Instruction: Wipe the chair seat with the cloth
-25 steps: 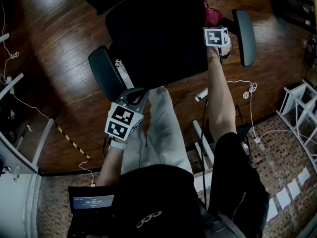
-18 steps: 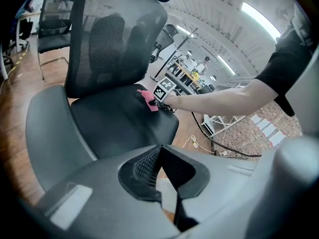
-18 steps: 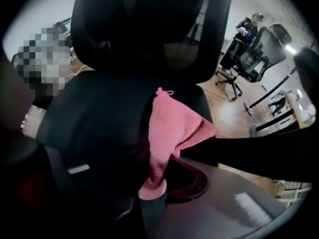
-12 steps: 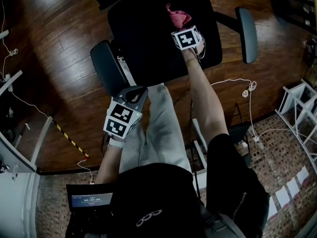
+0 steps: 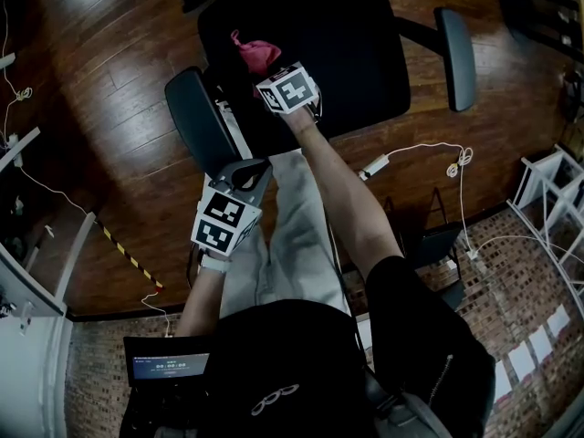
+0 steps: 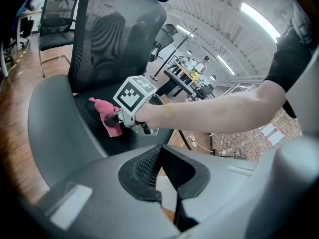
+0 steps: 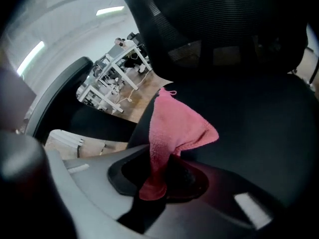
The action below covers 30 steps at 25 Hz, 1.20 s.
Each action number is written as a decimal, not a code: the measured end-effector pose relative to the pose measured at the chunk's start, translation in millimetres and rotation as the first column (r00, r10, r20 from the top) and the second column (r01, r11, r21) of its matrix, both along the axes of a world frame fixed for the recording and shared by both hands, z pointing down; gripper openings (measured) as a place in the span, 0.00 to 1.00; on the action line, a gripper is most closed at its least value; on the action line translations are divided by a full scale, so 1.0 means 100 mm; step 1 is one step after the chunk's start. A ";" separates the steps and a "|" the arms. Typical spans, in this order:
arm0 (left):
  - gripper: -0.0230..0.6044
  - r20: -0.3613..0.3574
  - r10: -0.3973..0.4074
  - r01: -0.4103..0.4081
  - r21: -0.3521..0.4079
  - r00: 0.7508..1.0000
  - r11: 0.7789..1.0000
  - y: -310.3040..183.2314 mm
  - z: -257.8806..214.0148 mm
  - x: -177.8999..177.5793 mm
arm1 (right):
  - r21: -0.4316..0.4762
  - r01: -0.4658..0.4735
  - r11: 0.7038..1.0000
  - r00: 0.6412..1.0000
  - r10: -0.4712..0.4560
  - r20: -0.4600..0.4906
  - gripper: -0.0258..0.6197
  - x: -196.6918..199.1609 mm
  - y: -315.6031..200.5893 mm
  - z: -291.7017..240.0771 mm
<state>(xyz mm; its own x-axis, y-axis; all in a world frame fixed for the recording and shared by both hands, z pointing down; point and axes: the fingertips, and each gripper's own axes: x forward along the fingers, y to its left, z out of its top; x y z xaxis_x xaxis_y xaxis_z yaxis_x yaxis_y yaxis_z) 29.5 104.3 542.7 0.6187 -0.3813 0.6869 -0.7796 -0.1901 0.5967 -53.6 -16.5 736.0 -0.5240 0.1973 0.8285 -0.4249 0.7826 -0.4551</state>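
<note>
Cloth (image 5: 256, 53) swept left across seat (image 5: 360, 44), stretched forward from right gripper (image 5: 270, 76).

The seat (image 5: 356, 53) lies bare from the cloth (image 5: 258, 53) across to one armrest (image 5: 454, 57), well apart. The other armrest (image 5: 193, 121) stands just beside the cloth, and the backrest (image 7: 224, 34) closes off the rear.

Open workspace like a lab or shared office, mesh office chairs (image 6: 119, 39), wooden floor (image 5: 100, 108), loose cables (image 5: 455, 166), striped floor tape (image 5: 128, 254), white racks (image 7: 107, 83), strip lights (image 6: 256, 14) on a vaulted ceiling
</note>
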 end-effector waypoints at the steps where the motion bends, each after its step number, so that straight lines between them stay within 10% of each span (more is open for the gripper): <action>1: 0.02 0.000 -0.001 0.001 -0.001 1.000 1.000 0.02 0.00 0.00 | -0.029 0.013 0.999 1.000 -0.012 0.029 0.15 -0.08 0.09 -0.04; 8: 0.02 -0.014 -0.021 0.021 -0.009 1.000 1.000 0.01 0.02 -0.01 | -0.247 0.229 0.941 0.949 -0.159 0.272 0.15 -0.38 0.81 -0.28; 13: 0.02 -0.041 -0.056 0.056 -0.008 0.998 0.998 -0.03 0.00 -0.04 | -0.253 0.071 0.965 0.979 -0.019 0.204 0.15 0.03 0.42 -0.04; 30: 0.02 -0.010 -0.092 0.092 -0.036 0.996 0.995 -0.05 0.05 -0.12 | 0.129 -0.216 0.968 0.963 0.233 -0.136 0.15 2.27 -1.49 0.11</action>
<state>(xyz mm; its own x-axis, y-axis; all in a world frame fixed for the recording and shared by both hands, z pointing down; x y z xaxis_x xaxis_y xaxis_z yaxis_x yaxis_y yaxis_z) 17.4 99.5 547.8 0.5906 -0.4123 0.6937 -0.7854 -0.0965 0.6114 173.1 -165.8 747.2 -0.4134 -0.0102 0.9105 -0.6515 0.7018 -0.2880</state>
